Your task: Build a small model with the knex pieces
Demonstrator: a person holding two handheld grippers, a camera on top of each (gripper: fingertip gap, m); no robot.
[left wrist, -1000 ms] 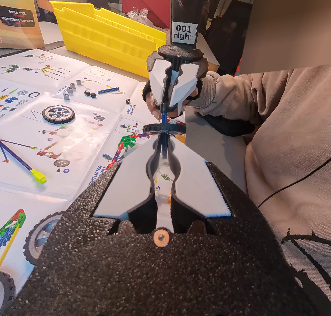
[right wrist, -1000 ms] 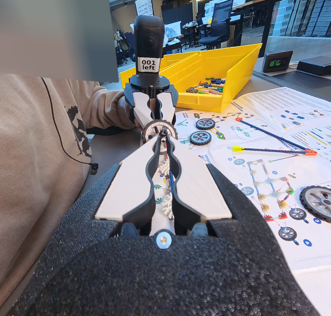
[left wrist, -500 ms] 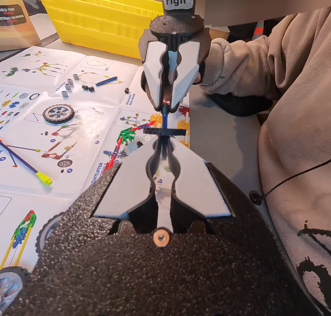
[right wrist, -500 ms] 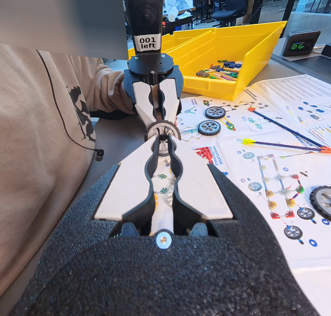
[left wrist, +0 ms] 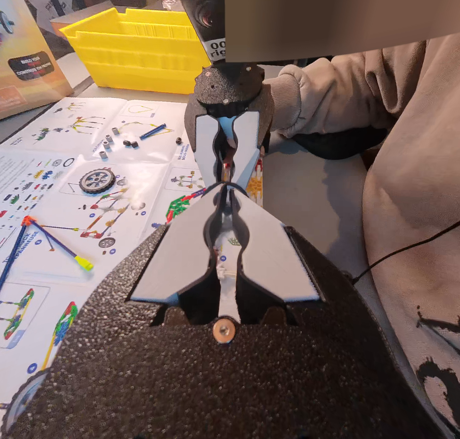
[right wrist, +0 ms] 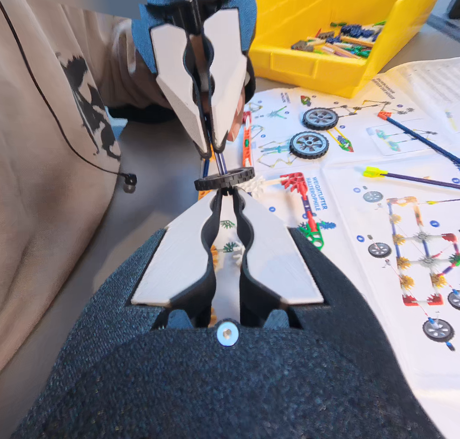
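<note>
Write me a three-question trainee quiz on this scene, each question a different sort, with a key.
1. True or false: the yellow plastic bin is empty.
2. Where is the small black toothed wheel? A: inside the bin. B: threaded on a thin blue rod, held in the air. C: balanced on the bin's rim.
3. Fill in: in the right wrist view, the rod above the wheel is pinched in the jaws of the ___ gripper.

Key
1. False: it holds mixed coloured building pieces.
2. B.
3. The left gripper, which points down from above.
</note>
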